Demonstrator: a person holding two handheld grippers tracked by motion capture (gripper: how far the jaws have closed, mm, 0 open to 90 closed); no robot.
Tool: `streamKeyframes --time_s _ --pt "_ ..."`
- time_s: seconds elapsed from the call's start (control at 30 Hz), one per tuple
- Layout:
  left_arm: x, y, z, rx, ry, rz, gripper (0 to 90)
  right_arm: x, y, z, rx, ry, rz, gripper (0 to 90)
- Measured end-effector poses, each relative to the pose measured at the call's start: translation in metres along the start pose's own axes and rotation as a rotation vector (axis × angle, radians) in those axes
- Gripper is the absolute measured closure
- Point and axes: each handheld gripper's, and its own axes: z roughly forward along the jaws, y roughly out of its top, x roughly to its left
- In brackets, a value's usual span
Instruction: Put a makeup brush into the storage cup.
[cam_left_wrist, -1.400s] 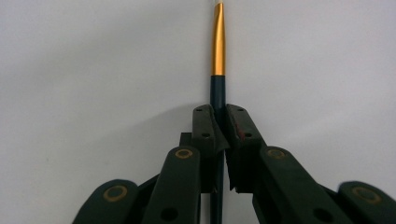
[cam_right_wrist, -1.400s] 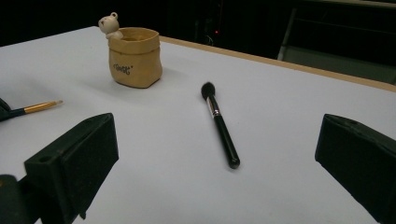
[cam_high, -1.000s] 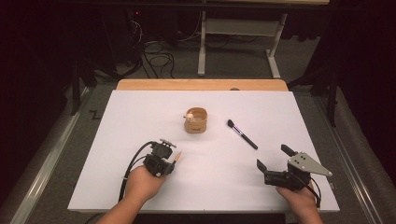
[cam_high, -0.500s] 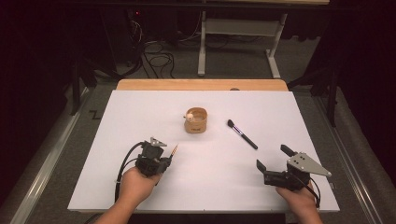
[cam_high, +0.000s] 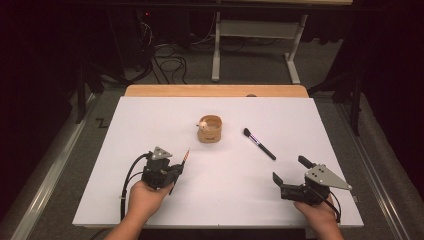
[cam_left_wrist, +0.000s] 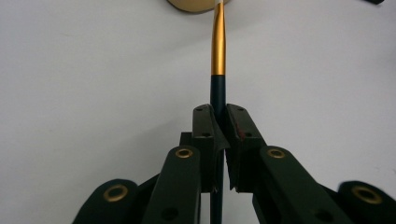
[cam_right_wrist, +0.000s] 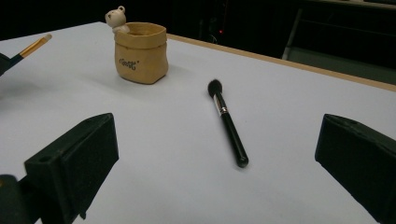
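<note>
My left gripper (cam_high: 176, 169) is shut on the dark handle of a thin brush (cam_high: 186, 157) with a gold ferrule. In the left gripper view the jaws of this gripper (cam_left_wrist: 218, 119) pinch the thin brush (cam_left_wrist: 218, 56), which points straight at the tan cup (cam_left_wrist: 194, 4). That tan cup (cam_high: 210, 130) with a small bear on its rim stands mid-table. A black make-up brush (cam_high: 260, 144) lies to its right. My right gripper (cam_high: 289, 169) rests open near the front right, and the black brush (cam_right_wrist: 229, 123) lies ahead of its gripper (cam_right_wrist: 215, 175), beside the cup (cam_right_wrist: 140, 51).
The white board (cam_high: 150, 115) covers the table, with a wooden strip (cam_high: 215, 90) along its far edge. Beyond it are a dark floor, cables and a desk frame (cam_high: 255, 30). A metal rail runs along each side.
My left gripper shifted slightly left and turned, so the thin brush's tip swung away from me toward the cup. The right gripper stayed still.
</note>
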Motion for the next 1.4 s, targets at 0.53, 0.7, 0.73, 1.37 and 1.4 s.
streamKeyframes --time_s 0.53,0.7,0.73,1.37,1.4 --pt "0.003 -0.018 -0.003 -0.171 -0.079 0.008 83.1 -0.005 -0.003 0.000 -0.009 -0.008 0.014 0.4" --pt "0.000 -0.019 -0.005 -0.208 -0.096 0.020 83.1 -0.005 -0.003 0.001 -0.011 -0.006 0.017 0.4" --pt "0.000 -0.019 -0.005 -0.208 -0.096 0.020 83.1 -0.005 -0.003 0.001 -0.009 -0.003 0.017 0.4" --pt "0.003 -0.026 -0.020 -0.398 -0.111 0.043 83.1 -0.005 -0.003 0.001 -0.009 0.000 0.027 0.5" --pt "0.003 -0.027 -0.021 -0.408 -0.111 0.041 83.1 -0.005 -0.003 0.001 -0.008 0.001 0.026 0.4"
